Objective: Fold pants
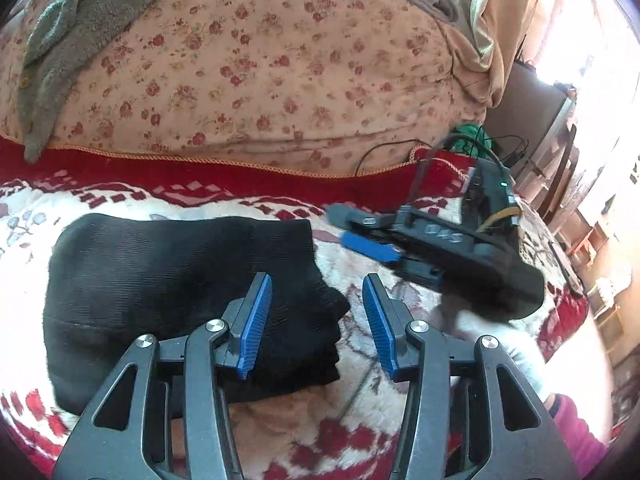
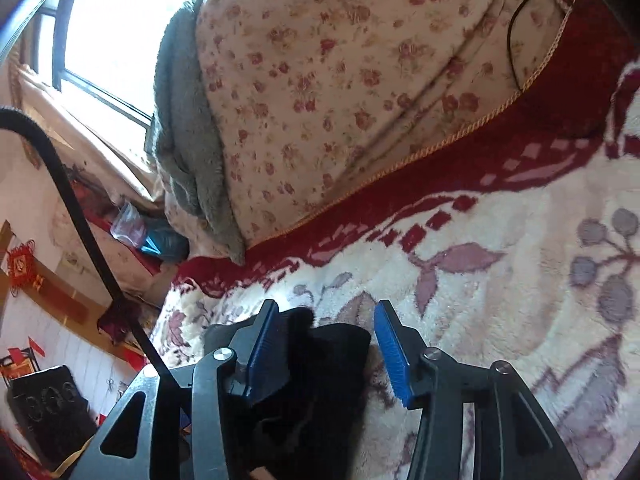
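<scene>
Big cream-and-red blanket (image 1: 360, 432) carries everything, a floral quilt (image 1: 260, 72) heaped along its far edge with a grey towel (image 1: 60, 40) draped over it. The folded black pants (image 1: 160, 288) lie mid-blanket. Left gripper (image 1: 318, 320) spread open at their right edge, gripping nothing. Right gripper (image 2: 326, 344) parted too, black cloth loose between its pads.

The left wrist camera sat behind the left gripper (image 1: 316, 324), close above the fleece blanket (image 1: 352, 412), angled down toward the floral quilt (image 1: 260, 68). It took in the right gripper (image 1: 374, 236) at right. The right wrist camera sat behind the right gripper (image 2: 324, 354), rolled, equally close. Both views shared the black pants (image 1: 160, 288) (image 2: 320, 380), blanket, quilt and grey towel (image 1: 68, 40) (image 2: 188, 152).
</scene>
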Available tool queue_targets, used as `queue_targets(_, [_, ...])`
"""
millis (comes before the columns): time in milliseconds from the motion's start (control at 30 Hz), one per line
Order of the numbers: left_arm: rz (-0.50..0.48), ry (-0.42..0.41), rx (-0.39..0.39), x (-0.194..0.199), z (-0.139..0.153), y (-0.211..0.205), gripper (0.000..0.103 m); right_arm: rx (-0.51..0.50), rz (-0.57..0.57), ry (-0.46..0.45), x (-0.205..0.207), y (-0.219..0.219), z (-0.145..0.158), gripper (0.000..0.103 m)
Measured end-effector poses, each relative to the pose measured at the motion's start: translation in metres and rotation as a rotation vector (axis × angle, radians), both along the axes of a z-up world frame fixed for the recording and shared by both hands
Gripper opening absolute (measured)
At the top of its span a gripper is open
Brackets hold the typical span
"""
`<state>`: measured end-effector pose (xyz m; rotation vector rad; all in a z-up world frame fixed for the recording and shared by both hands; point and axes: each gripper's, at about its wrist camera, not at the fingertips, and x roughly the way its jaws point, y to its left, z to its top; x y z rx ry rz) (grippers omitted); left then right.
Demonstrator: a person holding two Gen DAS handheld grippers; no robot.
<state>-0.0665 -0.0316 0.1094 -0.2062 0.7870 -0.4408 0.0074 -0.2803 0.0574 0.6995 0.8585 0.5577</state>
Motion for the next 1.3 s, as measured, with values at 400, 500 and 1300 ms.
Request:
queue_targets(400, [0.251,0.028,0.066,-0.014,-0.011,0.139,0.046,-0.111,0.161,-0.090,-0.060,0.035,0.044,0.049])
queue_targets(500, [0.281,0.056,0.047,-0.013,-0.019,0.154,0.046,-0.139,0.199,-0.077,-0.062,0.053,0.041,0.049])
queue_targets(1300, [0.248,0.072,0.136,0.034,-0.048,0.105,0.046,-0.346,0.284,-0.058,-0.075,0.071,0.004,0.008])
